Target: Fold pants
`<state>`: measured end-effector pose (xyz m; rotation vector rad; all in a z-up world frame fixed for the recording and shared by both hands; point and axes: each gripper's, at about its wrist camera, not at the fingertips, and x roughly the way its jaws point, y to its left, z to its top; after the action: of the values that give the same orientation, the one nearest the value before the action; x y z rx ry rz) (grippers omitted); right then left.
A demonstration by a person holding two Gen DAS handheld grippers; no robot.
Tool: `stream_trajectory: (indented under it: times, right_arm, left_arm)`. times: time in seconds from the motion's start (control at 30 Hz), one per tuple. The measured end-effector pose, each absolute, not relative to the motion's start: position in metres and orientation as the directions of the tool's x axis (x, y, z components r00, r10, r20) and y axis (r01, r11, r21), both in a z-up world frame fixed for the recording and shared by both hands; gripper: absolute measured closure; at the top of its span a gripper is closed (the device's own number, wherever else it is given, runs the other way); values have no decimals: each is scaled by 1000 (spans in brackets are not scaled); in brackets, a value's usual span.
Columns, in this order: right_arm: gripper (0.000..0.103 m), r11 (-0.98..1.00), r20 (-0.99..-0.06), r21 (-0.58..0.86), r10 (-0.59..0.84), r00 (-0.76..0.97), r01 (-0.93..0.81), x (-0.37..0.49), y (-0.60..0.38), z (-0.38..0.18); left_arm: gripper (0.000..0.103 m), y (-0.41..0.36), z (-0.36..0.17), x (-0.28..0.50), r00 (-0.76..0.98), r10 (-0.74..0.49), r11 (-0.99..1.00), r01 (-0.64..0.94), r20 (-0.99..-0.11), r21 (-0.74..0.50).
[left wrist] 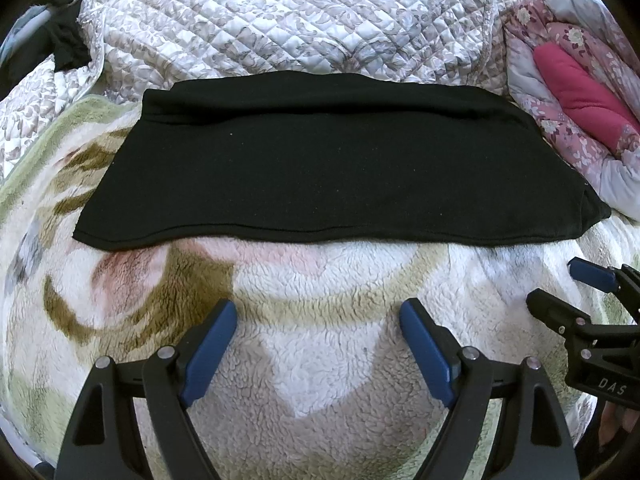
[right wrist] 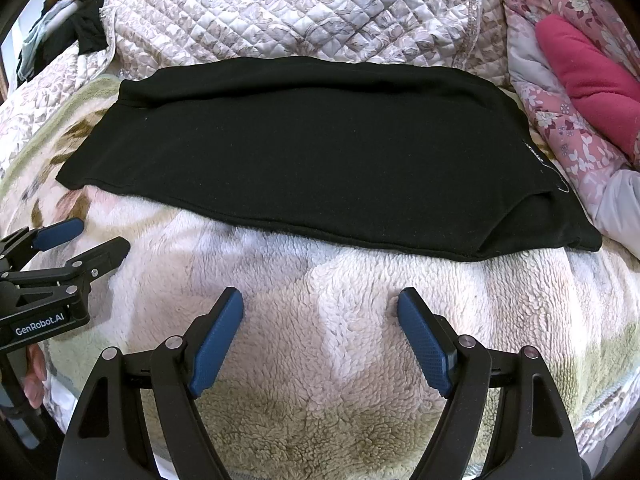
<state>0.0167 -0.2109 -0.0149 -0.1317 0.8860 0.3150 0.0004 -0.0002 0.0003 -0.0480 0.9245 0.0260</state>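
The black pants [left wrist: 320, 168] lie folded in a flat wide band across the fleece blanket [left wrist: 320, 344]; they also show in the right wrist view [right wrist: 312, 160], with a small white logo near their right end. My left gripper [left wrist: 318, 312] is open and empty, a little in front of the pants' near edge. My right gripper [right wrist: 320, 300] is open and empty, also in front of that edge. Each gripper shows in the other's view: the right one [left wrist: 560, 284] at the right side, the left one [right wrist: 100, 236] at the left side. Neither touches the pants.
A quilted grey-white bedspread [left wrist: 280, 20] lies bunched behind the pants. A pink floral quilt [left wrist: 580, 132] with a magenta pillow [left wrist: 580, 96] sits at the right. Dark clothes [right wrist: 84, 28] hang at the far left.
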Motion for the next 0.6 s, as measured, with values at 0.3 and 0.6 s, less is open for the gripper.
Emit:
stream_trajectory:
  times: [0.3,0.6]
  right_arm:
    - [24,946,-778,16,215,590,-323,17,-211,-15]
    - [24,946,-779,13,213,590,-323,16,-210,-14]
  left_arm:
    - [17,-1,0,0,603,3,999,-43,-798,-29]
    - [17,-2,0,0,604,5,999,-43,-797,-27]
